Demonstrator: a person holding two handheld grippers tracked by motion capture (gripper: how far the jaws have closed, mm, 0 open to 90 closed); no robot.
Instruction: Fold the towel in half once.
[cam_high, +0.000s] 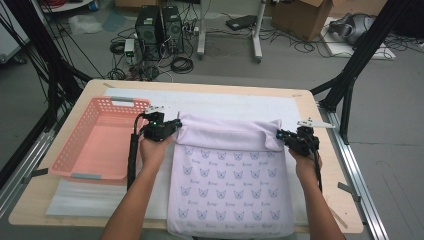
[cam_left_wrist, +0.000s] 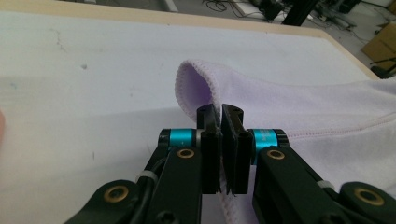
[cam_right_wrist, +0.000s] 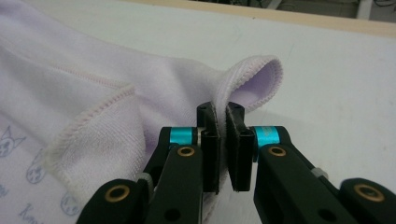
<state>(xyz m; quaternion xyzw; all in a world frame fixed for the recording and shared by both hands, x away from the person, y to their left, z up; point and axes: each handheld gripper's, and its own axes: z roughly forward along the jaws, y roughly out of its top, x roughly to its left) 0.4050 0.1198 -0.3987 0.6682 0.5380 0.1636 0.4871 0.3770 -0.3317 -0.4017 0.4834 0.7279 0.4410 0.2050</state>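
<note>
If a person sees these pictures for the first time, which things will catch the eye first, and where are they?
First comes the lilac towel with small printed faces, spread on the middle of the table, its far edge folded back toward the person. The left gripper and the right gripper each pinch one far corner of it, jaws shut on the cloth. Next is the pink basket, standing at the table's left.

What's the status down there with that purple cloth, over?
Left hand-held gripper and right hand-held gripper each shut on a far corner of the towel. Far edge lifted and folding toward the person. Pink basket off to the left, not in the way.
</note>
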